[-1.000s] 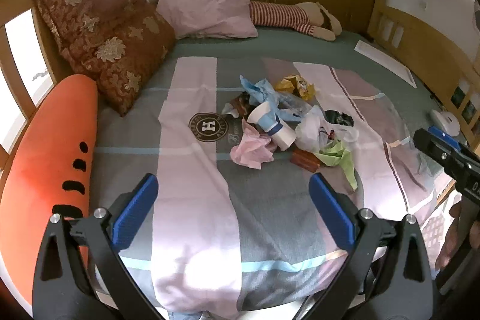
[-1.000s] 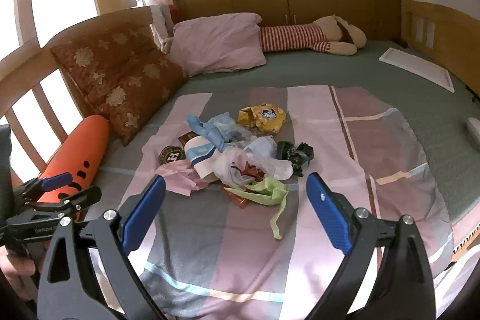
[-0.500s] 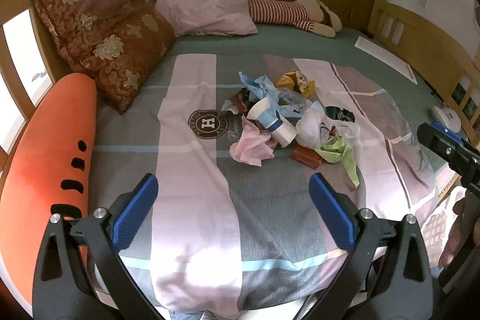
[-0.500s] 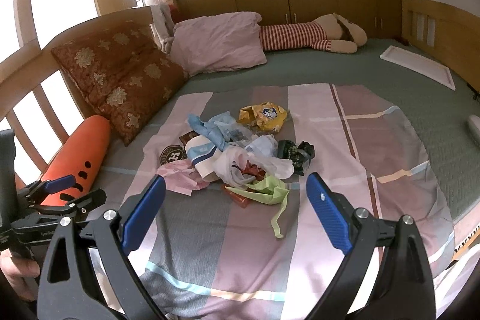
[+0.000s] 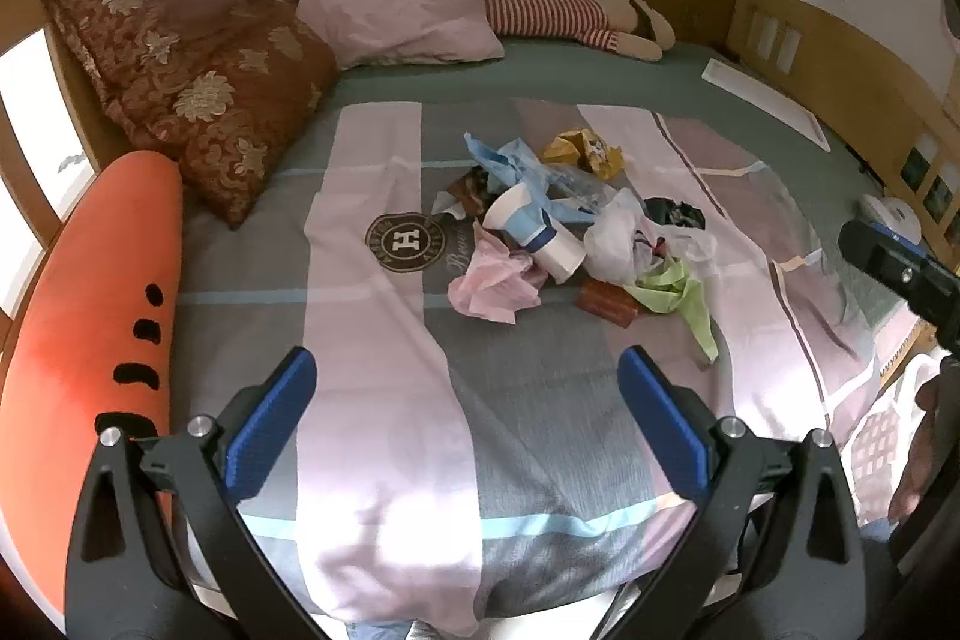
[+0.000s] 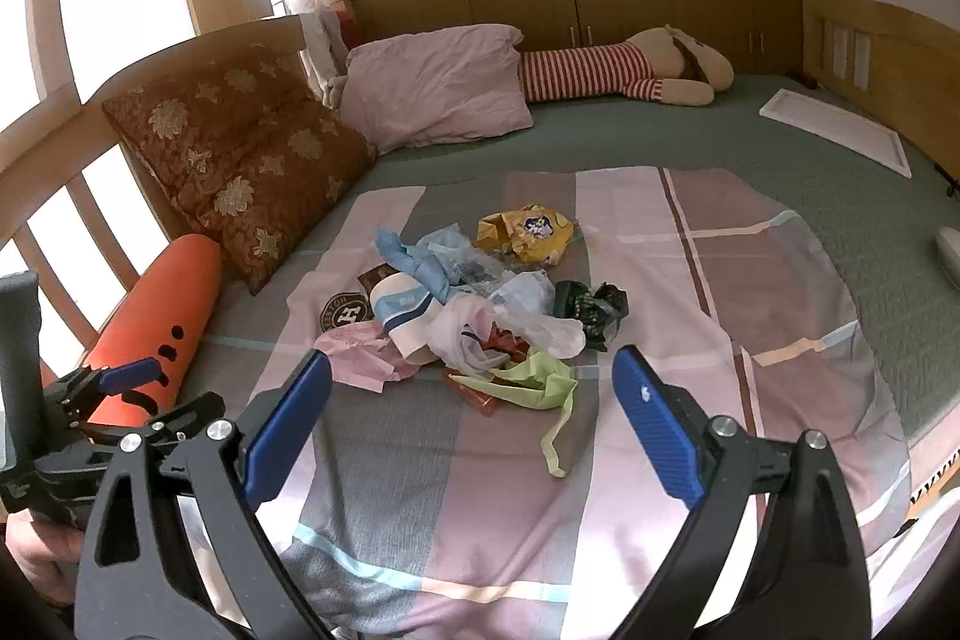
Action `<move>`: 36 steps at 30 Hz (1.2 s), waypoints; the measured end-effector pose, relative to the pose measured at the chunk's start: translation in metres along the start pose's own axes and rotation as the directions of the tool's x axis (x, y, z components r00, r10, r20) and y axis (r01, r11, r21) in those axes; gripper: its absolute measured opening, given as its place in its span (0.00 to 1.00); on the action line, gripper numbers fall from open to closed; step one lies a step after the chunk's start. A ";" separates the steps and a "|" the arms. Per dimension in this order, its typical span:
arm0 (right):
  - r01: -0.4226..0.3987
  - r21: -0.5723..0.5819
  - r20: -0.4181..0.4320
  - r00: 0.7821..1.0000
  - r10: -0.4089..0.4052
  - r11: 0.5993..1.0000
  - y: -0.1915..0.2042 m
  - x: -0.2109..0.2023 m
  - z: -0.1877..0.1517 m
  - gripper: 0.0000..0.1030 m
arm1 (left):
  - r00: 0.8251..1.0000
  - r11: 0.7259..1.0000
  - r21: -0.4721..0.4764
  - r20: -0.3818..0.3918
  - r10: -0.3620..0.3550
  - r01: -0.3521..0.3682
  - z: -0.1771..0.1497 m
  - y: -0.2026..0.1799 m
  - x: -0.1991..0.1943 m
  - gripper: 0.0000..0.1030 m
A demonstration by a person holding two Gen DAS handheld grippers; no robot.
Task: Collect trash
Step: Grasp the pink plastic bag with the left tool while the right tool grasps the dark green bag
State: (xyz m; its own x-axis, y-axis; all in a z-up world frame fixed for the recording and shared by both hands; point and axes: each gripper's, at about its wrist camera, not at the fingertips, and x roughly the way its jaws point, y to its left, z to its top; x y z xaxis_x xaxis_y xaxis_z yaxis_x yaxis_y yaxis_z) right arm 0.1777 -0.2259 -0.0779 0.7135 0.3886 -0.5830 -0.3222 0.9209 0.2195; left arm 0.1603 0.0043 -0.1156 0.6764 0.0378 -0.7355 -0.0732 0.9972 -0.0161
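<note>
A heap of trash lies mid-bed on the striped sheet [image 5: 384, 340]: a white-and-blue paper cup [image 5: 534, 232] [image 6: 402, 316], pink crumpled paper [image 5: 492, 280] [image 6: 360, 358], a white plastic bag [image 5: 624, 244] [image 6: 498, 334], a green scrap [image 5: 678, 298] [image 6: 540, 388], a yellow wrapper [image 5: 585, 151] [image 6: 528, 232], blue wrapping [image 5: 504, 160] [image 6: 420, 262], a dark wrapper [image 6: 591, 310] and a brown packet [image 5: 606, 301]. My left gripper [image 5: 468, 424] is open, short of the heap. My right gripper [image 6: 471, 424] is open too, just in front of the green scrap. Both hold nothing.
An orange carrot cushion [image 5: 90, 316] lies along the left bed edge, brown floral pillows [image 5: 192, 88] and a pink pillow [image 5: 396, 4] behind it. A striped plush toy [image 6: 624, 70] and a white board [image 6: 834, 130] lie at the back. Wooden walls surround the bed.
Both grippers have crept slightly toward the trash heap; their jaws have stayed open. Nothing in the heap has moved.
</note>
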 end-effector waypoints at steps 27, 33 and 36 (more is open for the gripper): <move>0.013 0.471 -0.243 0.963 0.115 0.882 -0.136 0.176 0.034 0.90 | 0.980 0.985 0.146 -0.188 -0.058 0.086 0.043 -0.022 0.146 0.91; 0.055 0.495 -0.352 0.925 0.143 0.867 -0.148 0.238 0.020 0.78 | 0.937 0.984 0.096 -0.334 -0.108 0.147 0.033 -0.018 0.183 0.27; -0.002 0.543 -0.352 0.908 0.229 0.840 -0.151 0.249 0.014 0.59 | 0.935 0.981 0.088 -0.326 -0.137 0.175 0.038 -0.014 0.175 0.14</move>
State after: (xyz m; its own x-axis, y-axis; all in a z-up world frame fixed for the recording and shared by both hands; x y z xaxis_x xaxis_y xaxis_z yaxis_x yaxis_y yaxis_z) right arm 0.4127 -0.2673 -0.2454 0.3547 0.5528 -0.7540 0.0656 0.7897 0.6099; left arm 0.3078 -0.0005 -0.2179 0.4039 -0.1228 -0.9065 0.1107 0.9902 -0.0849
